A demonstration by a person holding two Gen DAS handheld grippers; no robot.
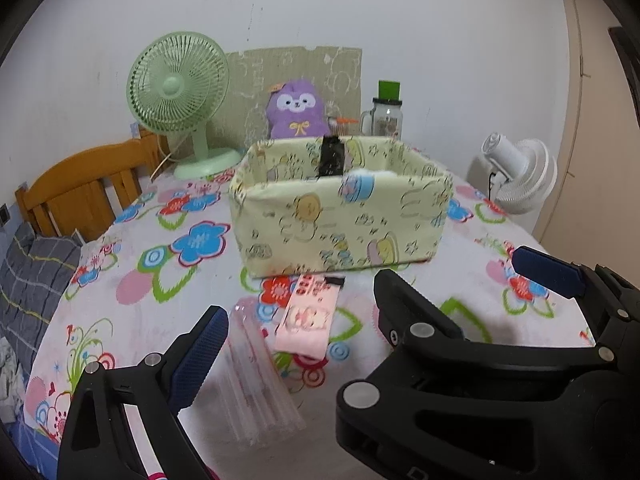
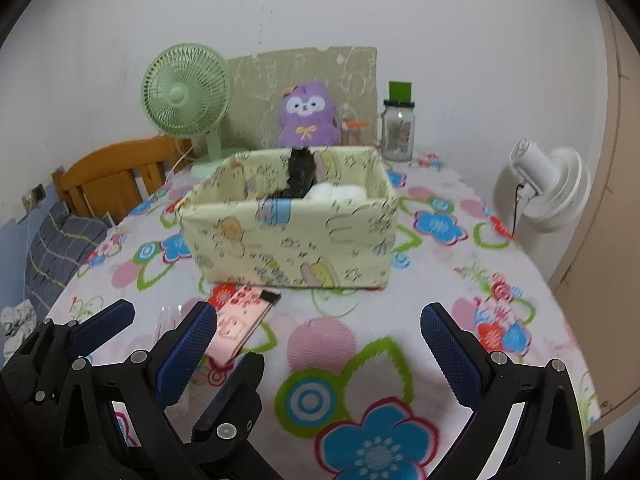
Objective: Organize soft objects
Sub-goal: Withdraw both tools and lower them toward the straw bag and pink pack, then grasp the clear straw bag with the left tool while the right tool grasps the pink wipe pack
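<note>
Tool status: left tool [image 1: 368, 300] hangs just above the worktop [image 1: 168, 320] w/ fingers spread wide, nothing between them. Right tool [image 2: 316, 340] likewise spread wide and empty, low over the floral cloth. In the right wrist view the left tool sits immed. to the left, close beside the right one.

Nearest items, approx. between the left tool's fingers: clear plastic pack [image 1: 260, 384] lying flat, long axis running near-to-far, slightly skewed left at the far end; contents blurred. Just beside it on the right, touching or nearly so, a pink packet [image 1: 308, 316] lies flat; long axis near-to-far, far end w/ black strip leaning right and pointing at the box. Print not legible.

Mid-distance: pale yellow fabric box [image 1: 340, 220], open top, long axis left-to-right across the worktop, near wall just beyond the packet's far end. Inside: black soft item [image 2: 298, 176] standing upright against the far wall, long axis vertical; white soft item [image 2: 336, 192] beside it on the right, mostly hidden by the near wall.

Far: purple plush toy [image 1: 296, 110] upright behind the box, facing the cameras, w/ cardboard sheet [image 1: 296, 76] behind it. Green desk fan [image 1: 180, 92] to the left, glass jar [image 1: 386, 118] w/ green top to the right. White fan [image 1: 520, 174] stands off the worktop's right edge; wooden chair [image 1: 80, 196] at the left.
</note>
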